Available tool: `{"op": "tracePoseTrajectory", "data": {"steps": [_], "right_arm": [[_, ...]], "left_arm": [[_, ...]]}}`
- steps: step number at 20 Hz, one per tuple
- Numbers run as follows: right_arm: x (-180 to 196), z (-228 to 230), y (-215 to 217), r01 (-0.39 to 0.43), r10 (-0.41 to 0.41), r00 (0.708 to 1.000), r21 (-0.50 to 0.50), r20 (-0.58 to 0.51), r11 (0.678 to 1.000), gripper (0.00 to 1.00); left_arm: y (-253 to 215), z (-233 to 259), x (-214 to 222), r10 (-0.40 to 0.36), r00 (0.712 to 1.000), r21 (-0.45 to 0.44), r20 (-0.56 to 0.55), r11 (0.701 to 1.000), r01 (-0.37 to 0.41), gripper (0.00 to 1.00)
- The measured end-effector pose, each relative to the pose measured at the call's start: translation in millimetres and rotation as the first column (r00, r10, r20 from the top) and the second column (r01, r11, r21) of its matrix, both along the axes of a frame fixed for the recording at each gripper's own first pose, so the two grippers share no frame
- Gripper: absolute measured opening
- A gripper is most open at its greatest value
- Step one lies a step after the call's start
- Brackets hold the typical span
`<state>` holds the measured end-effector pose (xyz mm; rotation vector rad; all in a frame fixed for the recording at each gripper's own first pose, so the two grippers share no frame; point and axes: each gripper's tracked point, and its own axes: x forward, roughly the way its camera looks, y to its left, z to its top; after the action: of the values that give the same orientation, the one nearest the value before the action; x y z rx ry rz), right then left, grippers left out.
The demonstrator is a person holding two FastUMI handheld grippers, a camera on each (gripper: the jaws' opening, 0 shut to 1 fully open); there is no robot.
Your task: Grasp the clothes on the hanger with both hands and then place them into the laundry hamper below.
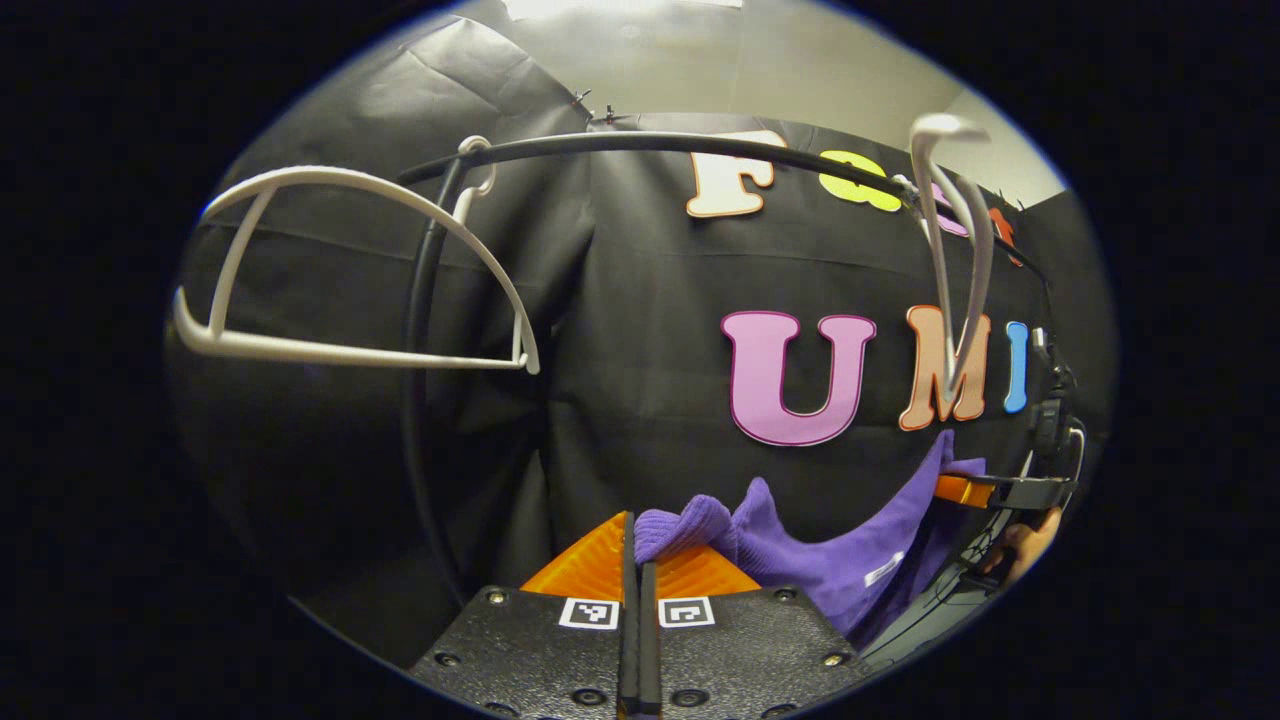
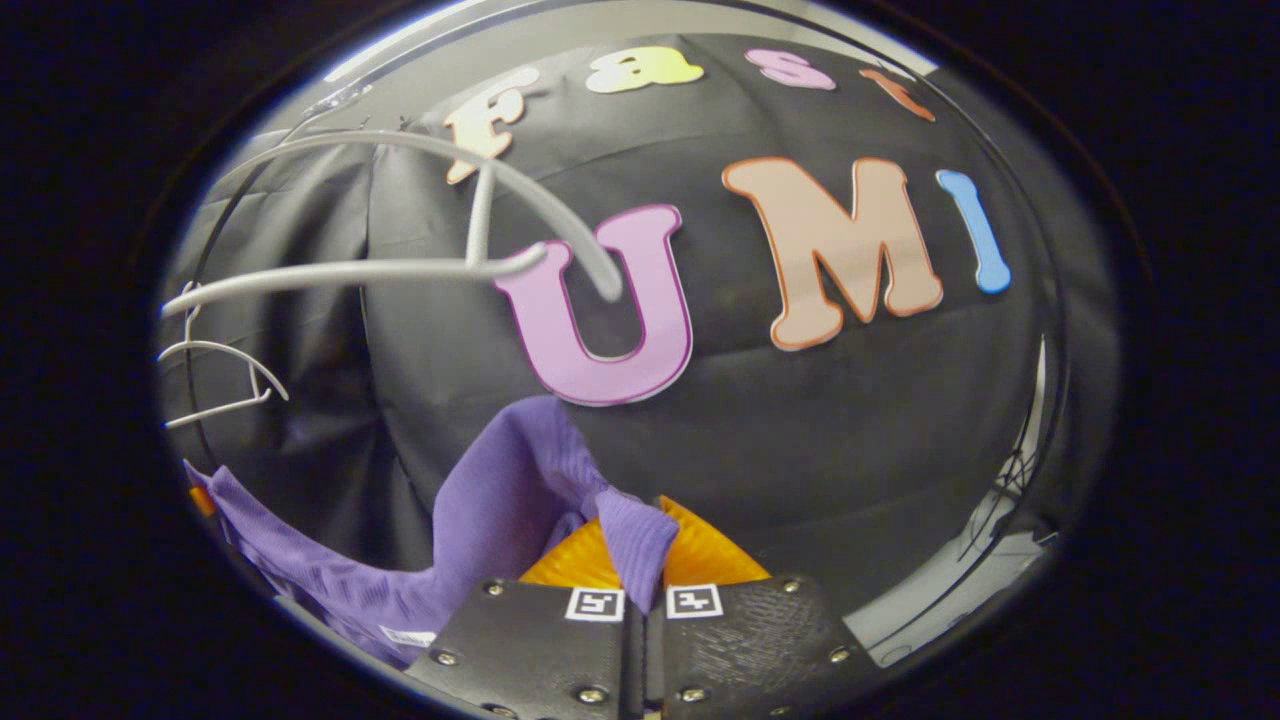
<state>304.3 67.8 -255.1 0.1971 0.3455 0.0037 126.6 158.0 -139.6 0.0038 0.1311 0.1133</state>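
Note:
A purple garment [image 1: 830,560] sags between my two grippers, below the rail. In the left gripper view my left gripper [image 1: 636,540] is shut on a bunched end of it. Farther right, the right gripper [image 1: 985,490] pinches the other end, with a hand [image 1: 1030,540] behind it. In the right gripper view my right gripper [image 2: 640,550] is shut on a fold of the purple garment [image 2: 500,500], which trails down to the left toward the left gripper [image 2: 200,498]. Two bare white hangers [image 1: 350,270] [image 1: 950,250] hang above the cloth.
A black rail [image 1: 650,145] runs across the top, curves down into a post [image 1: 415,330] on the left and carries the hangers. In the right gripper view one white hanger [image 2: 400,268] sways close by and another [image 2: 220,385] hangs farther left.

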Motion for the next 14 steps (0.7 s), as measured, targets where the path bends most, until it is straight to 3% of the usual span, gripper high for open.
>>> {"op": "tracePoseTrajectory", "data": {"steps": [5,11,12,14], "right_arm": [[-44.0,-3.4,-7.6,0.031,-0.031,0.999,0.001,0.027,1.0,0.05],[-102.0,37.7,-4.5,0.059,-0.057,0.993,-0.015,0.104,0.998,0.01],[-111.3,46.5,-4.5,0.063,-0.06,0.992,-0.021,0.115,0.998,0.05],[-127.5,63.2,-1.8,0.074,-0.067,0.99,-0.052,0.128,0.996,0.01]], "left_arm": [[-14.9,-6.3,-15.1,-0.022,1.0,0.003,0.013,1.0,0.022,0.0],[-57.8,-0.1,-25.4,-0.106,0.992,-0.015,0.062,0.994,0.107,0.0],[-65.0,-1.1,-26.0,-0.124,0.991,-0.021,0.056,0.992,0.125,0.0],[-81.0,-1.6,-27.3,-0.156,0.986,-0.034,0.054,0.987,0.157,0.0]]}}
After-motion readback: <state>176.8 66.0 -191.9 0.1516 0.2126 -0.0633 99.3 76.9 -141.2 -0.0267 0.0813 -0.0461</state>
